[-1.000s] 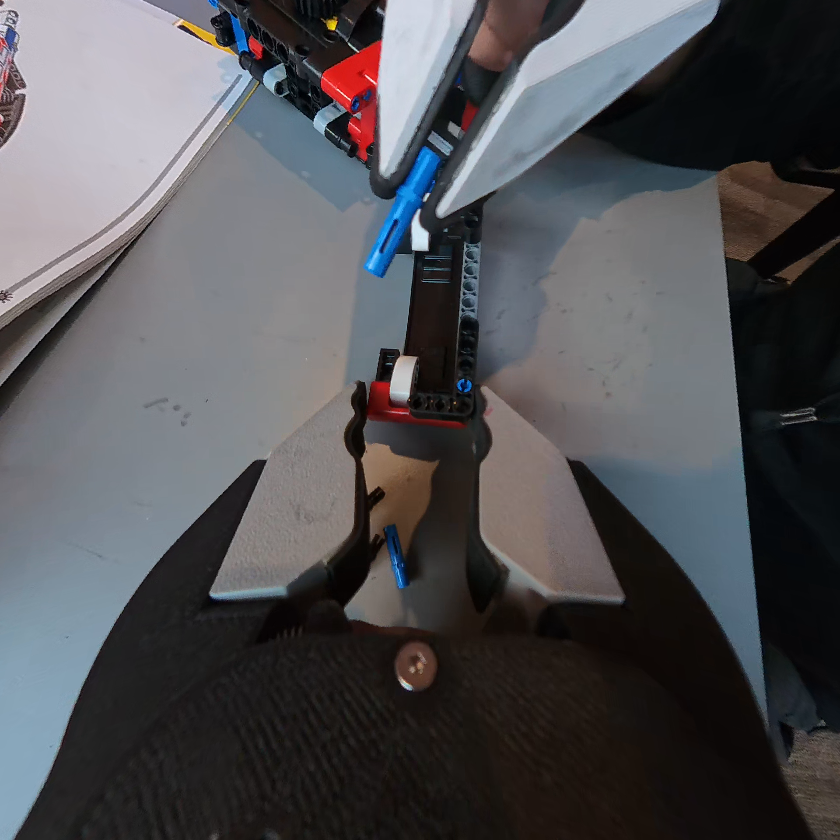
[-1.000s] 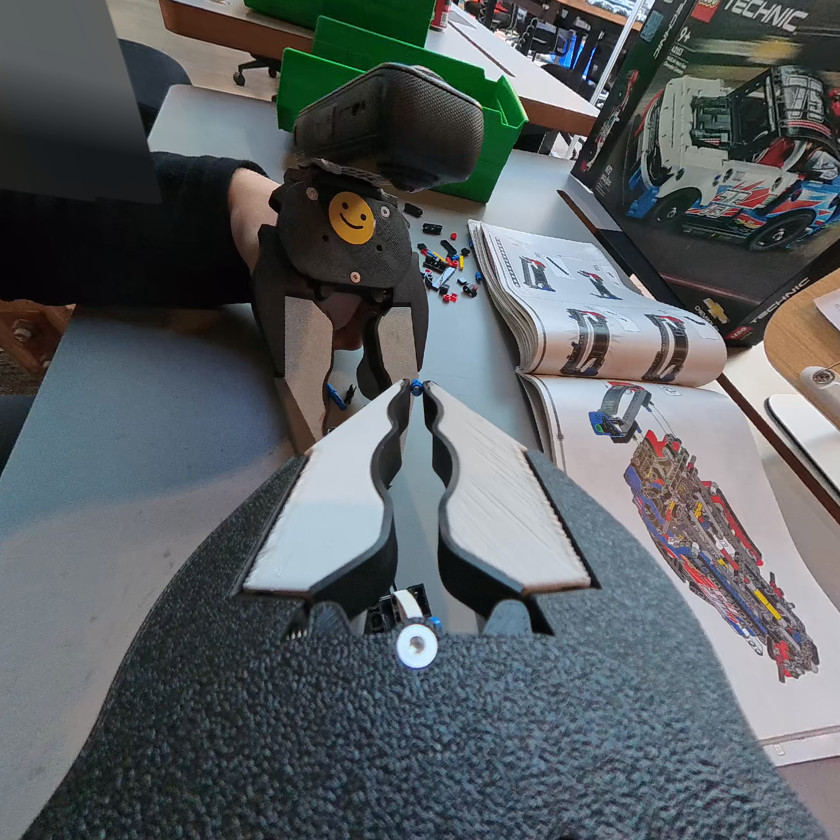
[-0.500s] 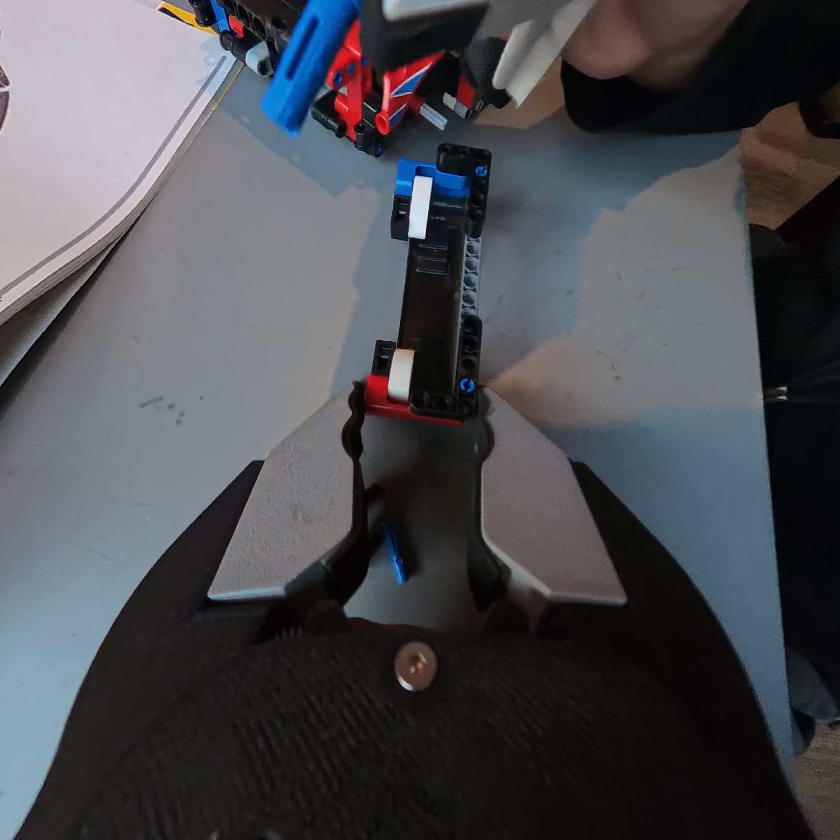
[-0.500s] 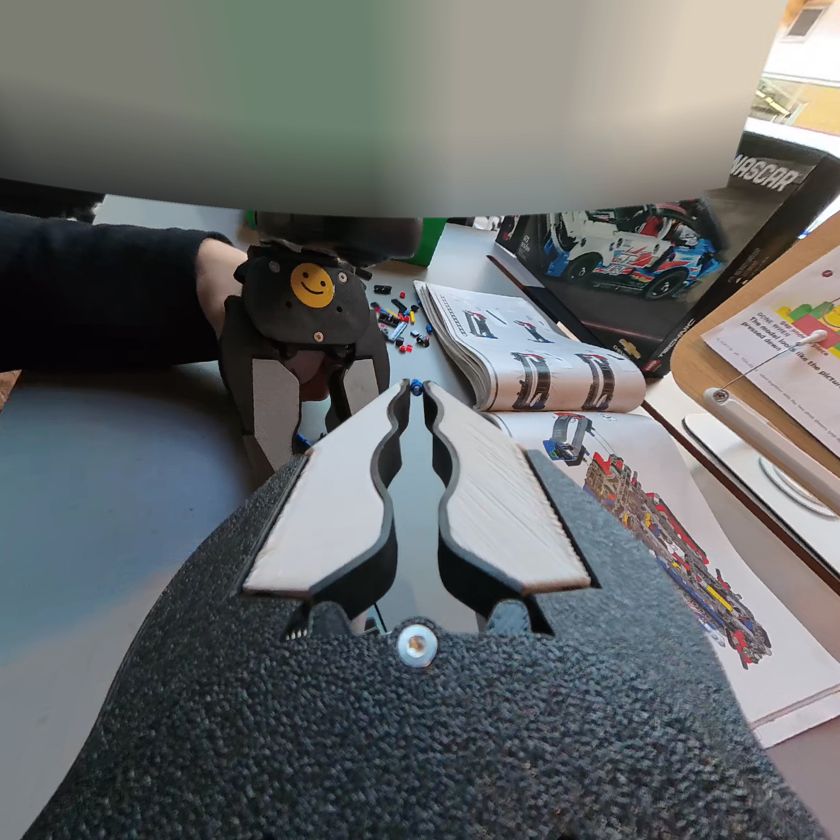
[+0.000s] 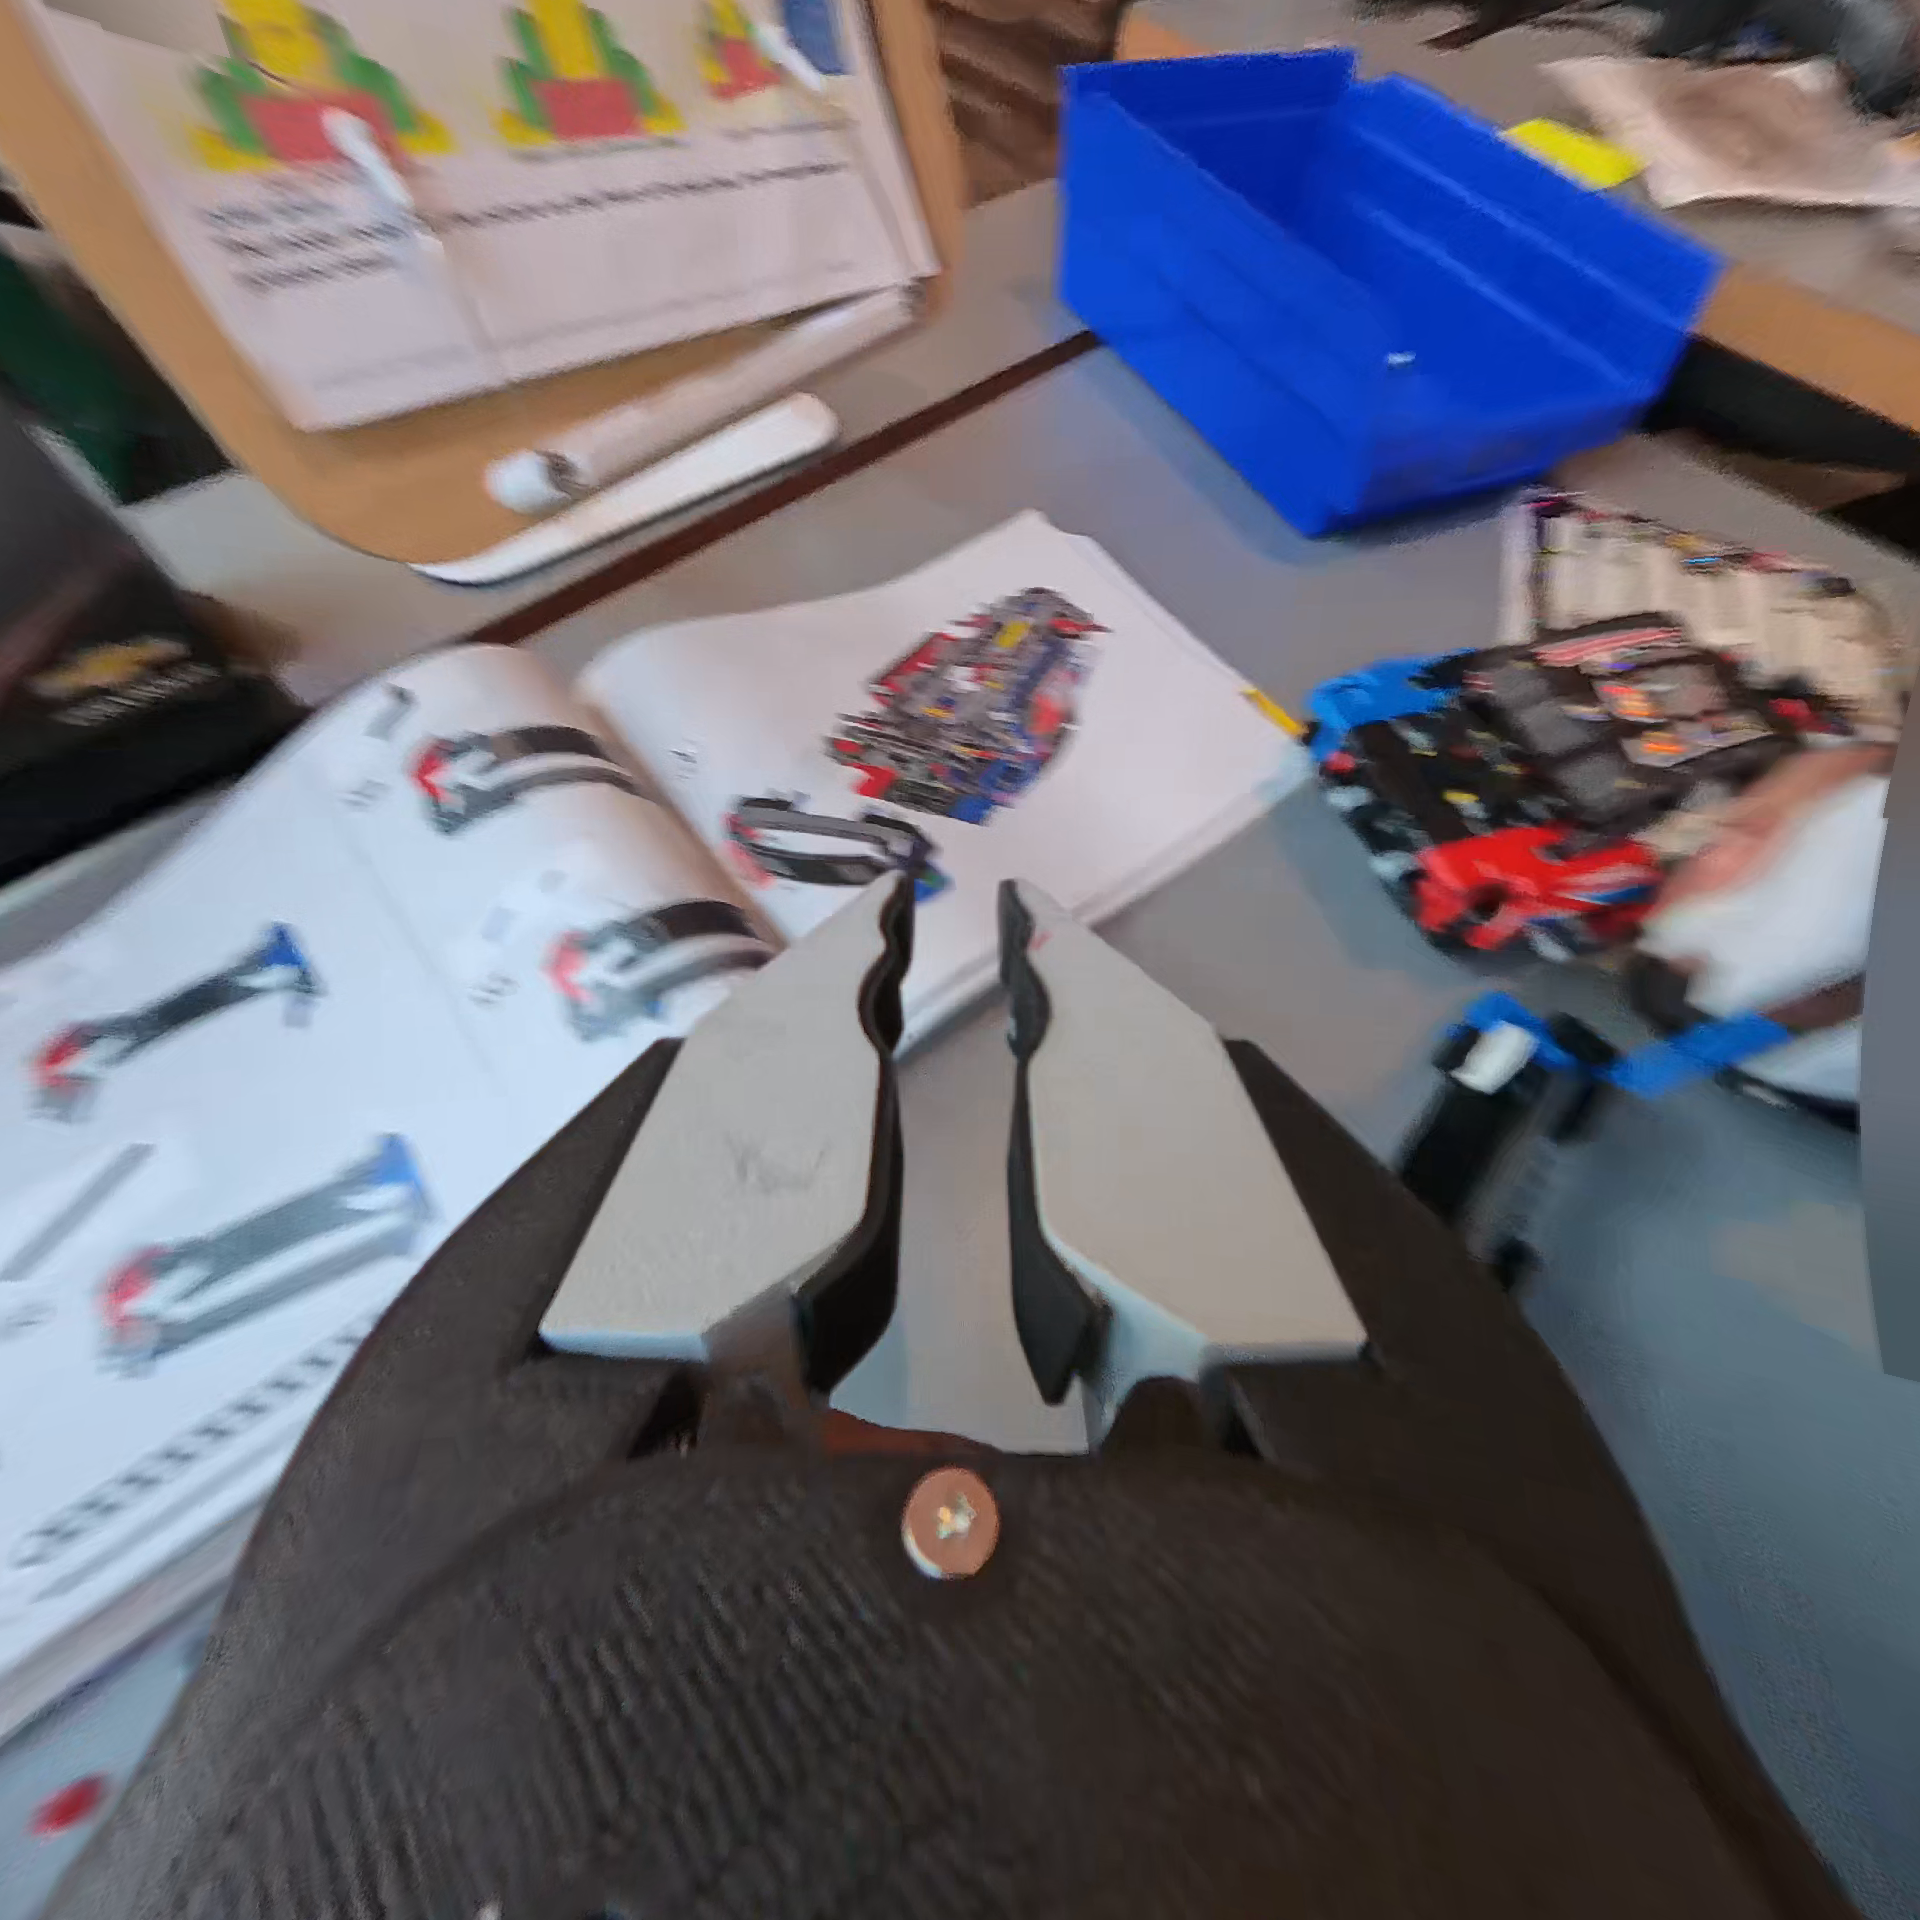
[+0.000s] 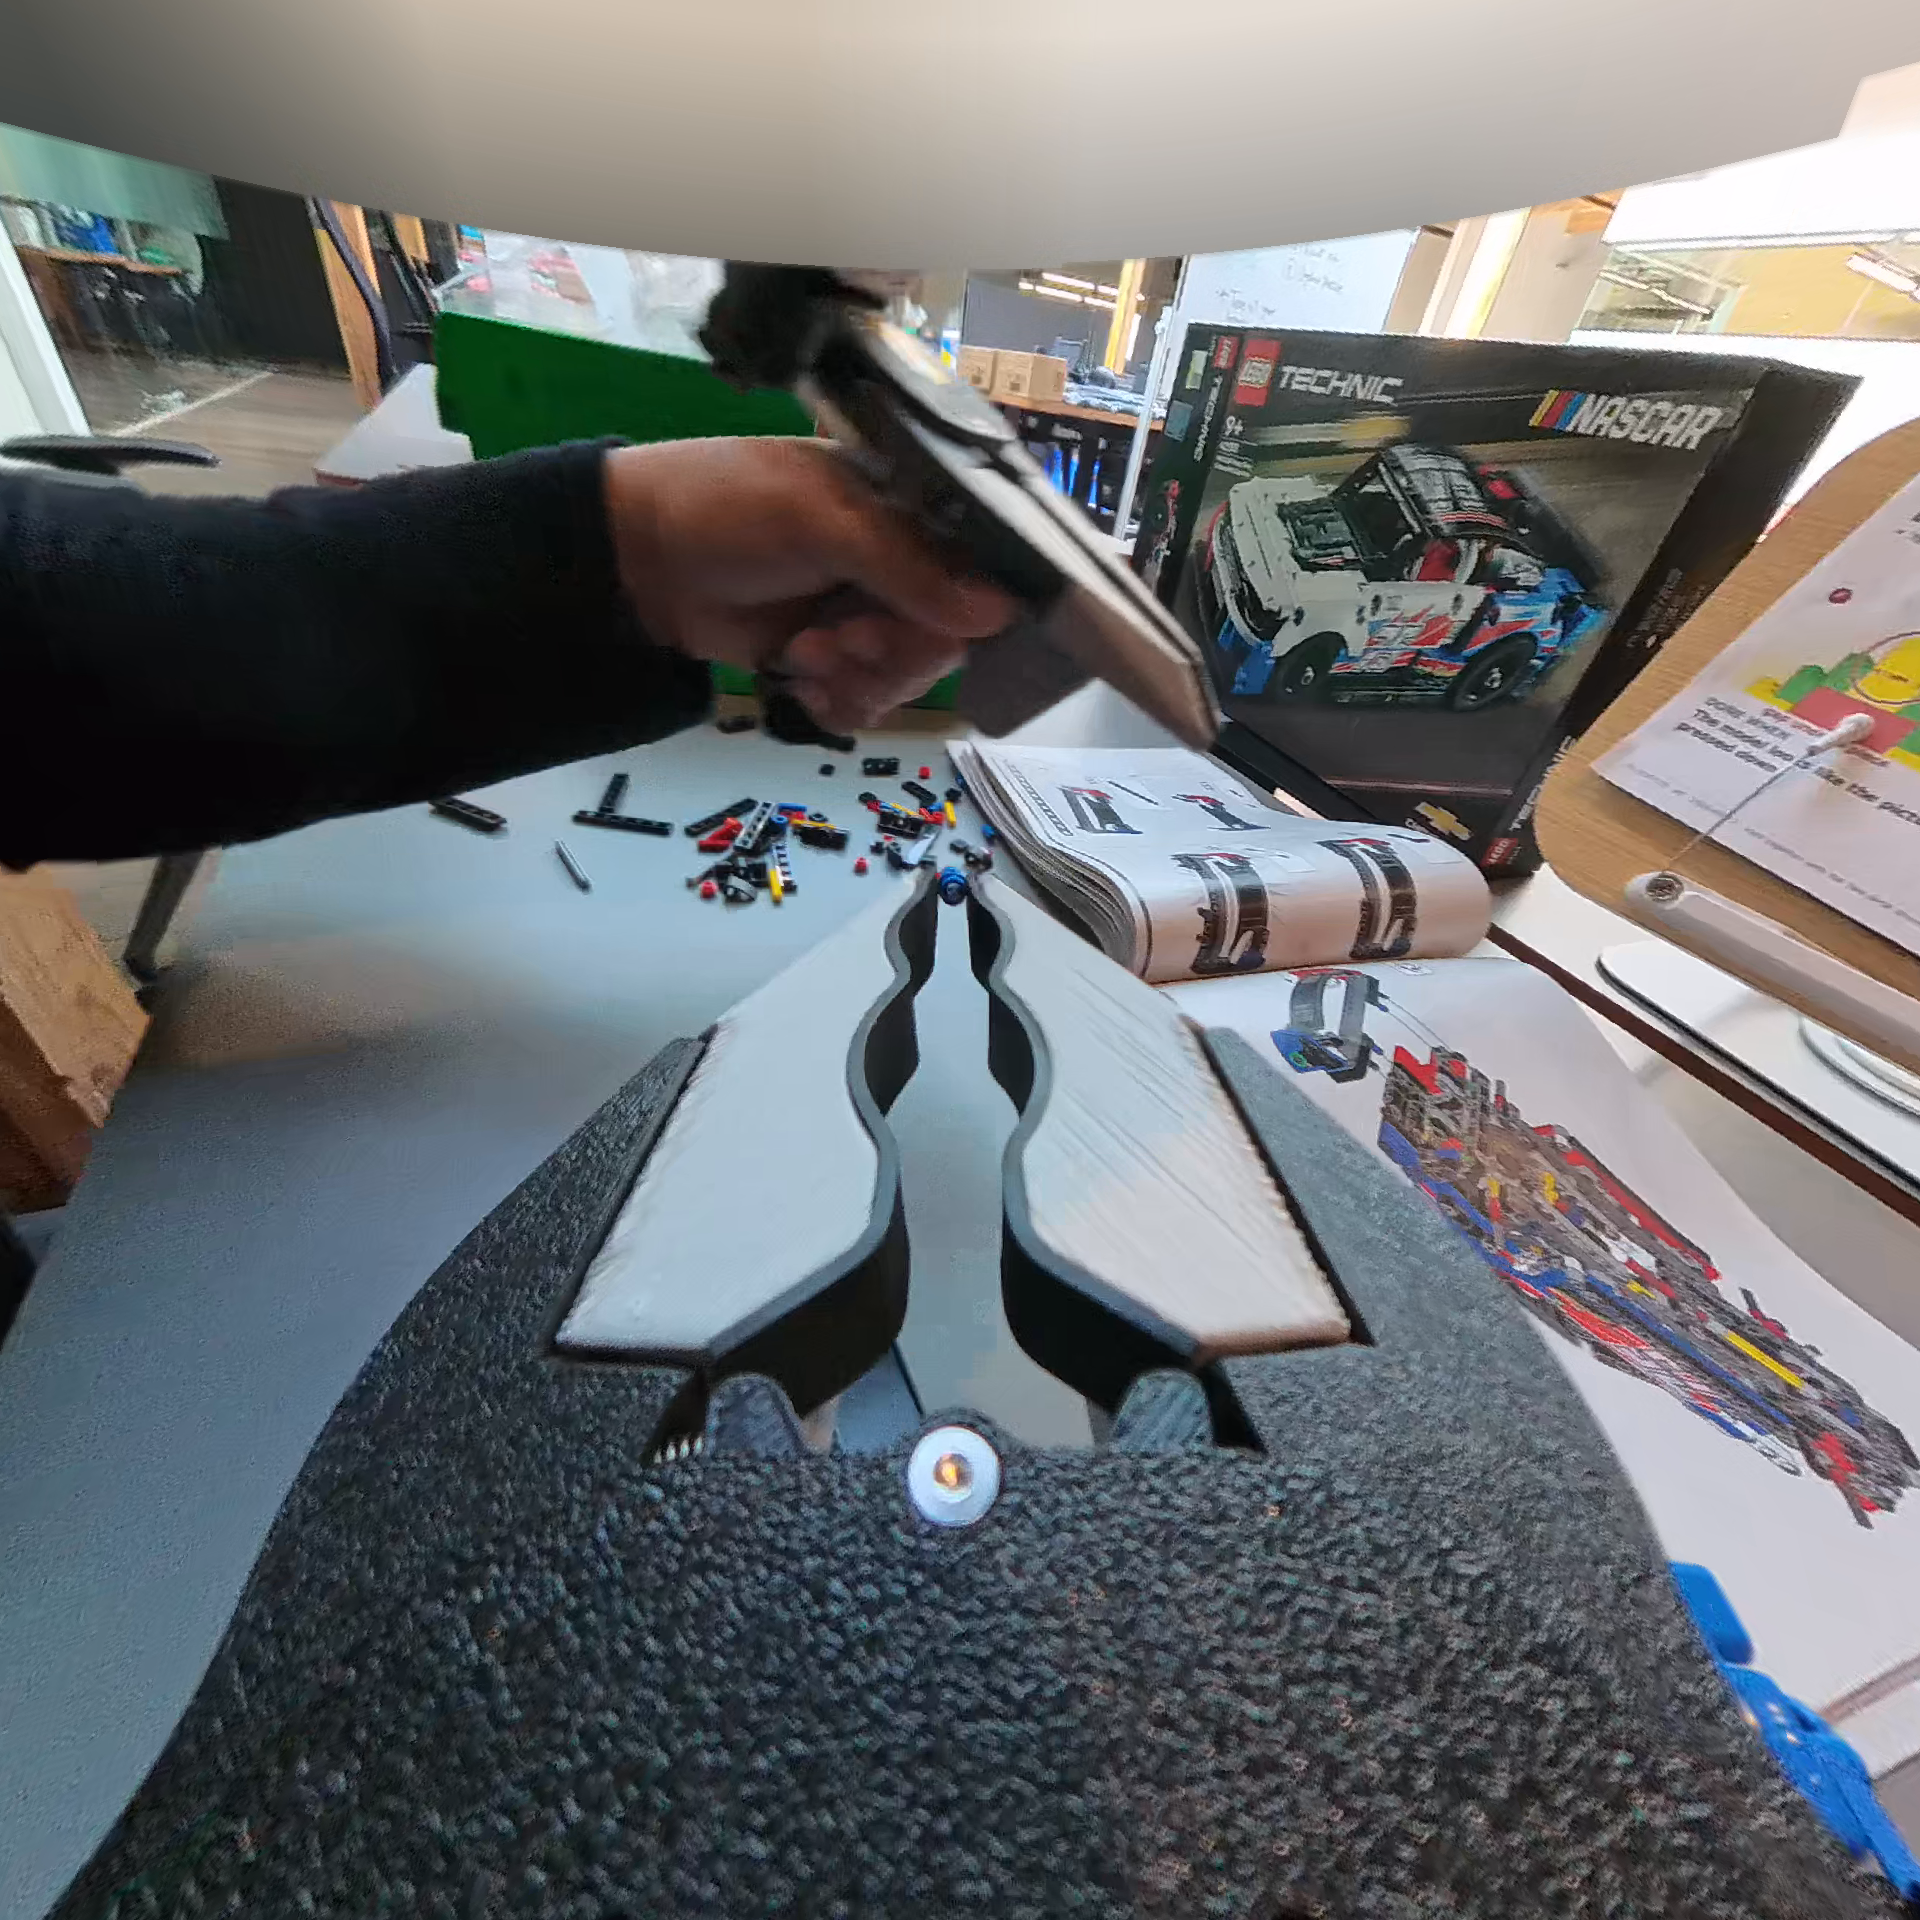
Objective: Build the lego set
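While both views are partly smeared, the grey table (image 6: 343, 1039) is seen to carry everything, and items are listed by falling size. The set's black box (image 6: 1455, 582), printed with a racing car, is stood upright at the far edge. An open instruction booklet (image 5: 436, 935) is spread flat across the table, its curled left pages drawn with sub-assemblies and its right page with the whole model. A blue bin (image 5: 1351, 281) is placed beyond the booklet, beside a wooden stand holding a printed sheet (image 5: 540, 208).

The partly built car (image 5: 1538, 800), in black, red and blue, is shown on the table to the right of the booklet. Just in front of it a long black sub-assembly (image 5: 1475, 1132) with a blue end is laid on the table.

The left gripper (image 5: 954, 899) is held above the booklet's near edge; its fingers are parted by a narrow gap and nothing is gripped. In the right wrist view it is seen raised in a hand (image 6: 790, 582), well clear of the table.

The right gripper (image 6: 953, 885) is pointed toward the booklet's spine, and its tips are closed upon a small blue pin (image 6: 951, 886).

Loose pieces (image 6: 790, 831), mostly black, red and blue, are scattered on the table left of the booklet, under the raised hand.
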### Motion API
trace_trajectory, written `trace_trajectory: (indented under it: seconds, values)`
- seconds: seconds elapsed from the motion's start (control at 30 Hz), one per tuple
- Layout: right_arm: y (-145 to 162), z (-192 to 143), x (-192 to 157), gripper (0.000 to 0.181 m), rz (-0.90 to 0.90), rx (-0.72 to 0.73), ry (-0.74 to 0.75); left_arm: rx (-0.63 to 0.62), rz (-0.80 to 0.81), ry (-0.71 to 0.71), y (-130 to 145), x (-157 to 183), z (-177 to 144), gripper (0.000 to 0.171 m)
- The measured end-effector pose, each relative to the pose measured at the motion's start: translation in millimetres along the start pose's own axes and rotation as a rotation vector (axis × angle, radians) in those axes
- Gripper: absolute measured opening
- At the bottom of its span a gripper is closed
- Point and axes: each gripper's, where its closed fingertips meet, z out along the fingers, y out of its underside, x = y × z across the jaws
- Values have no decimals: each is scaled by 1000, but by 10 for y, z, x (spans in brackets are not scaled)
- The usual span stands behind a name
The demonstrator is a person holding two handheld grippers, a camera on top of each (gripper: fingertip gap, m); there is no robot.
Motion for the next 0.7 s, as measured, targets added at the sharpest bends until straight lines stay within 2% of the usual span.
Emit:
trace_trajectory:
  seconds: [0.07,0.13,0.27,0.37,0.43,0.53,0.7]
  values:
    - [-9,-8,-36,5,-1,4,-7,-107,73,-114,49,-369,161,8]
    - [-9,-17,-60,5,-7,7,-11,-240,94,-201,267,-711,292,5]
    - [8,-24,-91,5,-12,6,-20,-364,84,-209,683,-912,373,0]
    - [30,-12,-111,5,-21,1,-23,-474,158,-271,1024,-1034,306,0]
    - [47,6,-131,5,-27,-1,-28,-474,167,-268,1149,-1058,290,0]
    - [102,56,-104,5,-36,-17,-7,-422,114,-246,1173,-1049,280,0]
    - [89,126,33,5,-60,-7,60,-429,163,-215,1201,-1038,241,0]
